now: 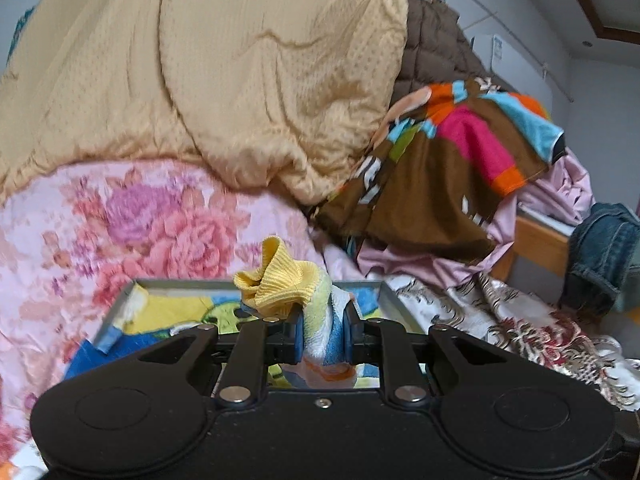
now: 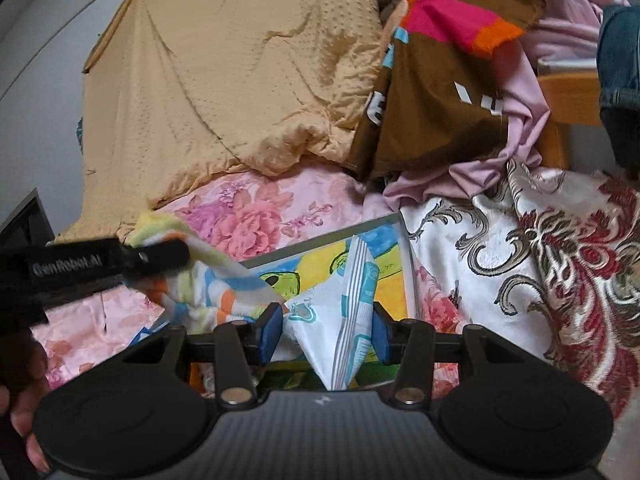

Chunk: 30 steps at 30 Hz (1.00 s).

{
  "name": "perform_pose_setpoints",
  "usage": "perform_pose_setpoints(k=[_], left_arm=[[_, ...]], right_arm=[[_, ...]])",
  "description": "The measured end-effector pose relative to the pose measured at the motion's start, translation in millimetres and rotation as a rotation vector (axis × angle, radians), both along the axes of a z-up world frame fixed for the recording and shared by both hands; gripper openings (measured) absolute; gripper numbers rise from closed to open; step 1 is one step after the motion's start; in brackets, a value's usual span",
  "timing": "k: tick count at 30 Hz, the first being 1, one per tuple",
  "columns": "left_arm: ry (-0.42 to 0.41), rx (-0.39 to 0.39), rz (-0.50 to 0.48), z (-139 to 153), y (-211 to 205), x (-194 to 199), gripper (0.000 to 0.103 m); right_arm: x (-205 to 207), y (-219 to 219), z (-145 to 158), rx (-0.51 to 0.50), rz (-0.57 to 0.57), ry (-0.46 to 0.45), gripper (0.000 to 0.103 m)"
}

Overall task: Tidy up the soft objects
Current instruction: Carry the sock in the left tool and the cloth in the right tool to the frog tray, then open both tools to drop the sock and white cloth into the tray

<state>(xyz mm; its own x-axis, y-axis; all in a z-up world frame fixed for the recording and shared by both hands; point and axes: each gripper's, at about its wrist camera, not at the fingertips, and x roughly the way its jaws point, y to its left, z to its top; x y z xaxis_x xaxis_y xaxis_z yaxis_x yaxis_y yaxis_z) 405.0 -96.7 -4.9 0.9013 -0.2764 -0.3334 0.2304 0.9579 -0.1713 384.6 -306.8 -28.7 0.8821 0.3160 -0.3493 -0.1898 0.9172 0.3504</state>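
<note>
My left gripper (image 1: 322, 336) is shut on a striped sock (image 1: 288, 292) with a yellow ribbed cuff that bunches up above the blue pads. A shallow tray (image 1: 120, 308) with a cartoon picture on its bottom lies on the bed just below it. In the right wrist view my right gripper (image 2: 326, 332) is shut on a white soft packet (image 2: 340, 312) with pale blue print, held over the same tray (image 2: 320, 240). The left gripper (image 2: 176, 256) shows at the left there, with the sock (image 2: 208, 280) hanging from it toward the tray.
A pink floral bedspread (image 1: 140, 220) covers the bed. A tan quilt (image 1: 240, 80) is heaped behind, with a brown multicoloured blanket (image 1: 440, 168) and pink sheet (image 1: 560, 192) to its right. Jeans (image 1: 604, 248) hang on a wooden frame (image 1: 536, 240). Brocade cloth (image 2: 540, 240) lies right of the tray. A hand (image 2: 20, 400) shows at the lower left.
</note>
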Motion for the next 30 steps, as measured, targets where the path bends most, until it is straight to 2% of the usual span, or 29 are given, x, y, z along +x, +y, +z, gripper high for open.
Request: perform_pose_setpoints(k=[3,10,17,20,22,26,30], left_arm=[[0.028,-0.008,-0.002,-11.4,-1.0,9.0,0.020],[0.096,0.034,0.002,-31.5,-3.7,17.9,0.021],[0.138,0.009,0.019,-40.1,3.3,15.8,0.031],[0.144,0.001,0.032,-40.6,6.6,13.6,0.040],[0.147,0.001,0.034,-40.5,7.8,12.5,0.045],[0.145,0.002,0.037,-39.5,9.4,9.8,0.050],[0.134,-0.006,0.046,-35.9,12.1,3.5,0.067]], right_arm=[[5.5,3.8,-1.1,-0.024,0.000,-0.001,0.051],[10.2,10.8,-3.6,-0.072,-0.008,0.024,0.054],[8.2,8.7,-3.8,-0.075,-0.020,0.044,0.061],[6.8,8.1,-2.7,-0.083,-0.027,0.041,0.067],[5.5,7.1,-1.7,-0.079,-0.030,0.038,0.076],[2.4,5.2,0.9,-0.081,-0.029,0.033,0.083],[-2.6,2.7,3.6,-0.087,-0.032,0.025,0.090]])
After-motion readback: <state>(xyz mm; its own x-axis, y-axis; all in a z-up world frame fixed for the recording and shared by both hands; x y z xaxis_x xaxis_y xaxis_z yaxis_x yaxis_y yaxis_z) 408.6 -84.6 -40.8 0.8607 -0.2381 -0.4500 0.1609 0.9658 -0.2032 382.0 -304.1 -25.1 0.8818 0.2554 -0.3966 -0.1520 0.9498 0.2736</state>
